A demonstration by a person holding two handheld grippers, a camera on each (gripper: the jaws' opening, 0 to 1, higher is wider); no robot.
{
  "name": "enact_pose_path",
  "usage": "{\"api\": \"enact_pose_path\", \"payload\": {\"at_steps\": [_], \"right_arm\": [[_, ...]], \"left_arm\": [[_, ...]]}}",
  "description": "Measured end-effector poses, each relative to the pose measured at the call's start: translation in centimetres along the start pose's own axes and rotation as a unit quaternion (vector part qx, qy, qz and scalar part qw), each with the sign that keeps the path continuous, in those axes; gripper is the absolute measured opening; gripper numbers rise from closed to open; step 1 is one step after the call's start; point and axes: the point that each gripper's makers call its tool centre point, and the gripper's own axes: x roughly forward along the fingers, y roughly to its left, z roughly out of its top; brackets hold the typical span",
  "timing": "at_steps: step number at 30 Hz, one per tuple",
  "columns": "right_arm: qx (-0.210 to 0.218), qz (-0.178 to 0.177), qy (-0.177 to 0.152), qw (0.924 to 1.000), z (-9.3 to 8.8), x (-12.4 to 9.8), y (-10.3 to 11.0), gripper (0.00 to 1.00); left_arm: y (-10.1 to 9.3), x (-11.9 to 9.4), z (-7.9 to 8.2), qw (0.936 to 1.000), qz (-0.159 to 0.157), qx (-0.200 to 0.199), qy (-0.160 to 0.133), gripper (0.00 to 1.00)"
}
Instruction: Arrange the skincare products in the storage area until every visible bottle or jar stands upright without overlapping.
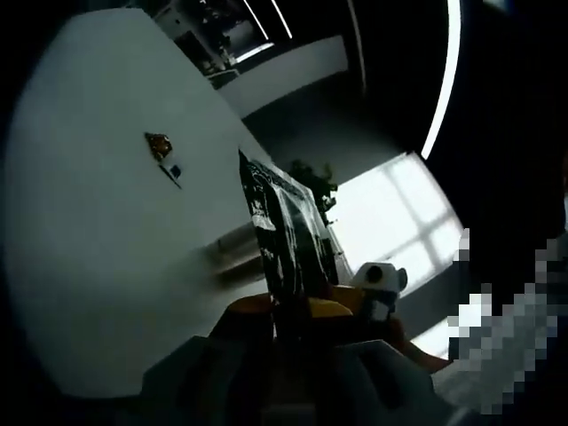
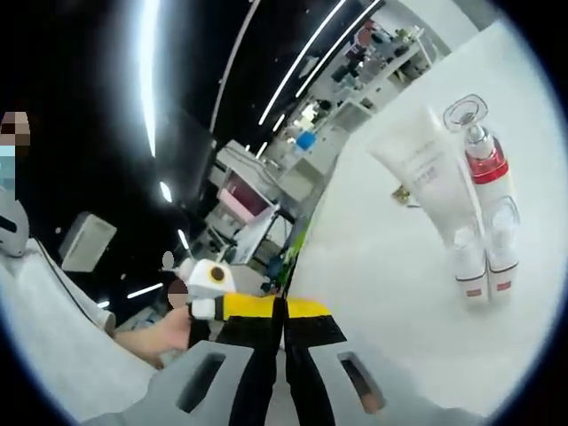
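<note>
small orange object (image 1: 159, 143) on the table, too small to identify.

we see a white table (image 2: 382, 293) in the right gripper view, its surface tilted by the camera. on it stand a white tube (image 2: 435, 191) on its cap and, just beside it and touching, a bottle (image 2: 490, 191) with a red band. in the left gripper view the white table (image 1: 98, 248) carries a small orange-brown item (image 1: 159, 144) with a small dark piece (image 1: 175, 170) near it, too small to identify.
</note>
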Motion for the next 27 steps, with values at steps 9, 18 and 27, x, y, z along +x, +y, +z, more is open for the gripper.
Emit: {"api": "enact_pose_path", "payload": {"at_steps": [9,18,27], "right_arm": [[-0.016,-0.026,0.017,0.9994,-0.7,0.2,-2.0,0.02],[-0.065,-0.053,0.045,0.9955,-1.1,0.1,-3.7,0.09],[-0.159,-0.063,0.078,0.9822,-1.3,0.4,-4.3,0.25]], "left_arm": [[1.3,1.0,0.3,0.9999,0.014,-0.008,0.001,0.00],[2.3,1.6,0.2,0.9994,0.016,-0.030,-0.002,0.00],[3.1,1.9,1.1,0.9987,0.017,-0.046,-0.014,0.00]]}}
